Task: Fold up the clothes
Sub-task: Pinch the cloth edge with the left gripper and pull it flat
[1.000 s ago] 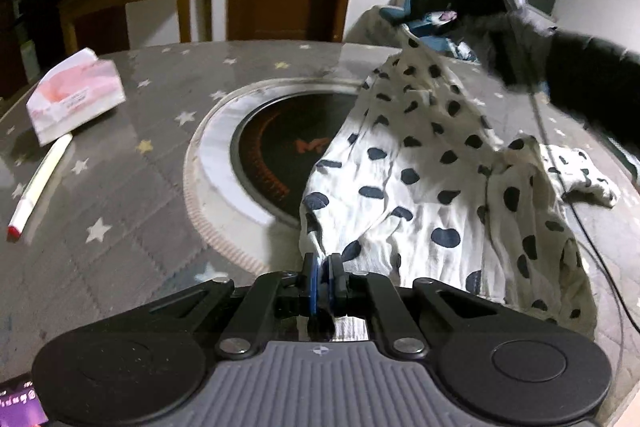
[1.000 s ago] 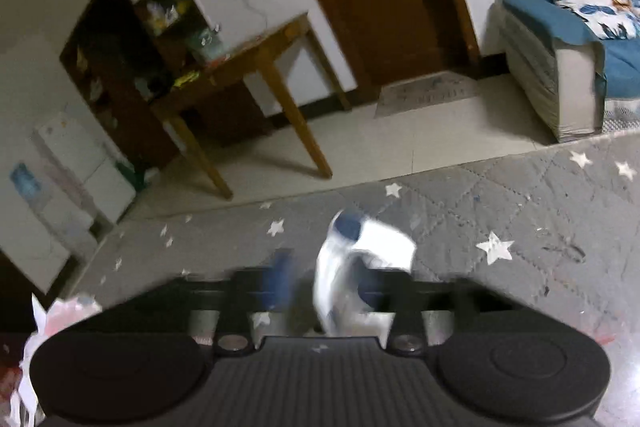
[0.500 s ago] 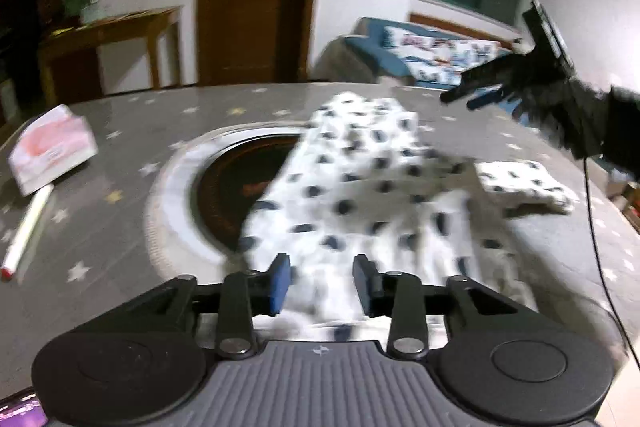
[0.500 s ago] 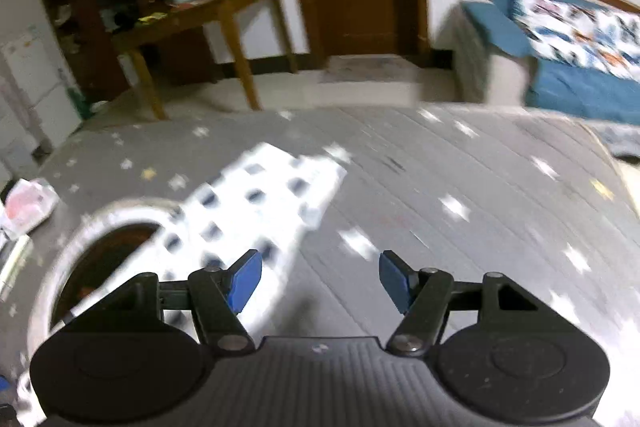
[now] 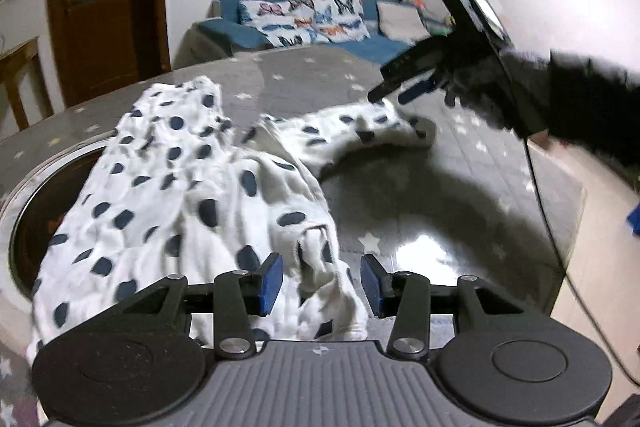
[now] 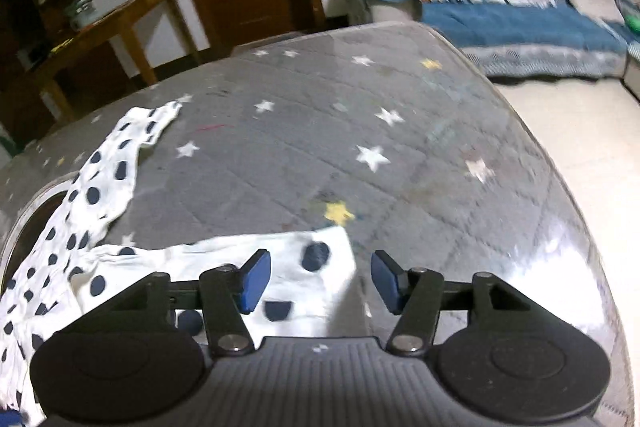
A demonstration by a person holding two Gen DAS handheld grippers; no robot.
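1. Since the earlier frame, the left gripper [image 5: 321, 281] has released the spotted garment [image 5: 192, 195]; jaws opening, cloth loose between them.
2. Garment lies rumpled on the table [image 6: 400, 131].
3. Right gripper [image 6: 320, 285] closing over a sleeve end (not yet pinched): next, grip and fold inward.

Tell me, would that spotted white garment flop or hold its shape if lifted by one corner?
Likely flop: the spotted garment lies rumpled in soft folds. It looks thin, so probably light. It may slide easily, since the table looks glossy.
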